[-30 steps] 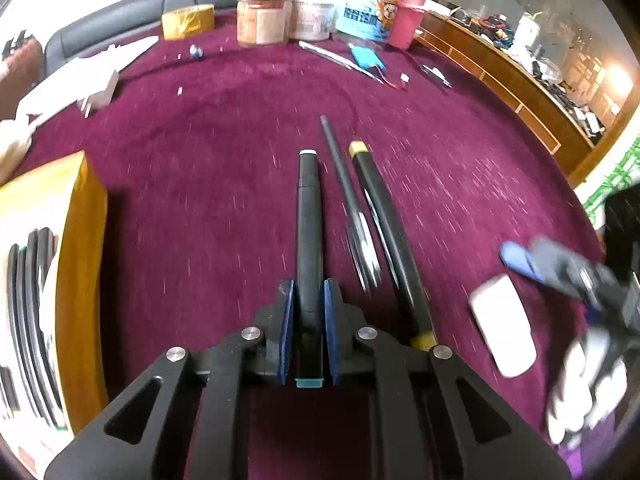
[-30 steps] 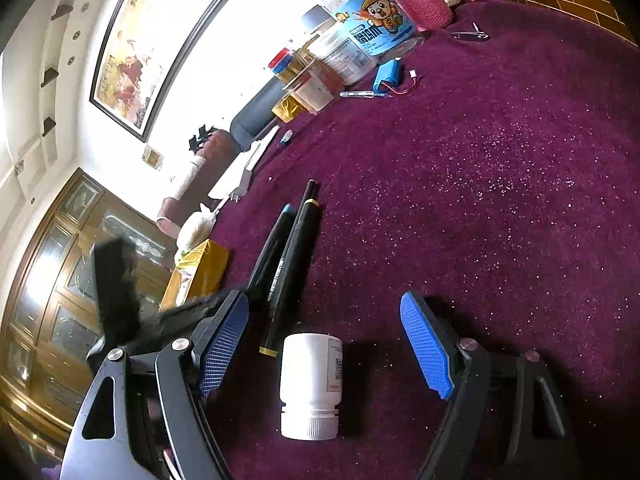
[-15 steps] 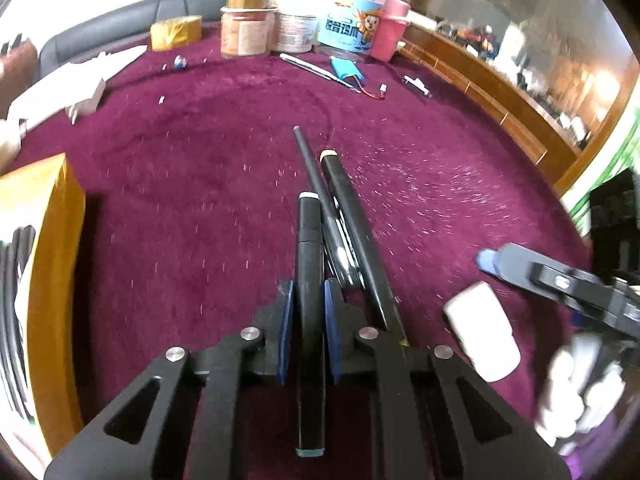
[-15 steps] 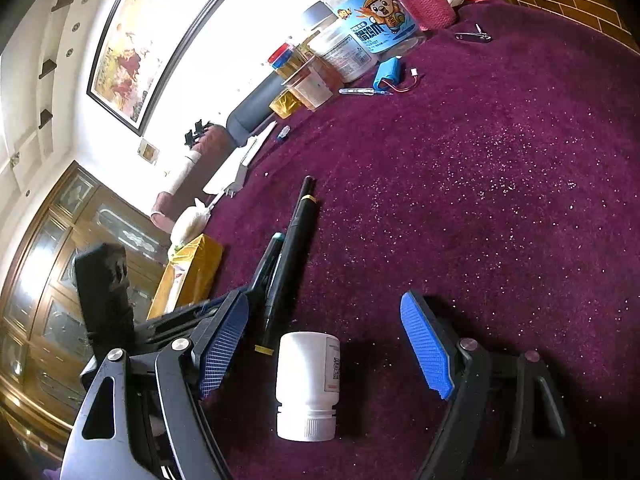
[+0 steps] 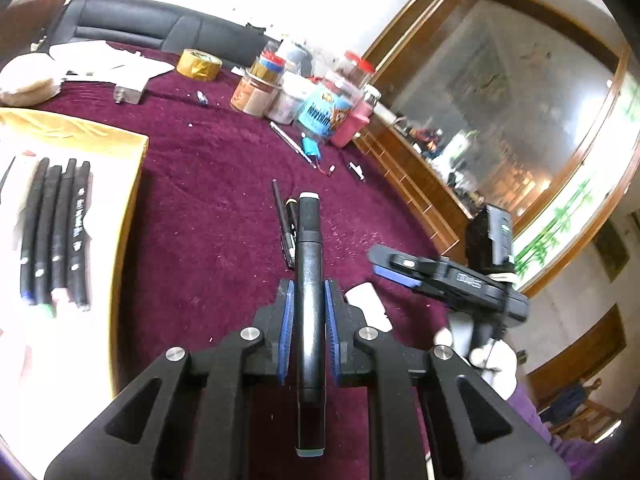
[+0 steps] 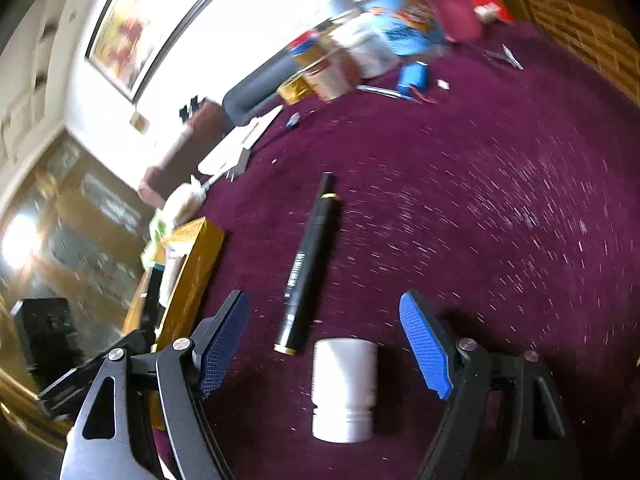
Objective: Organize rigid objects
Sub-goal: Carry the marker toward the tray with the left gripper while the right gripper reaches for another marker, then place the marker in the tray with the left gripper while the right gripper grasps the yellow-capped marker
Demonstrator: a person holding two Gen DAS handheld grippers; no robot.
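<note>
Two risks stand out. The black marker (image 5: 310, 300) clamped in the left gripper (image 5: 308, 312) juts far ahead of the pads, so a quick swing toward the yellow-sided box (image 5: 132, 208) at its left could pivot it loose or knock the markers (image 5: 54, 236) already lying inside. The right gripper (image 6: 324, 344) is wide but closing, pads touching nothing; the white bottle (image 6: 344, 390) lies between them on the purple cloth (image 6: 480, 220), and an uneven pinch could roll it into the black pen (image 6: 308, 264) just ahead-left.

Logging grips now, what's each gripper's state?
Left gripper: closed on the black marker.
Right gripper: open, closing slightly, holding nothing; white bottle lies between its fingers.
</note>
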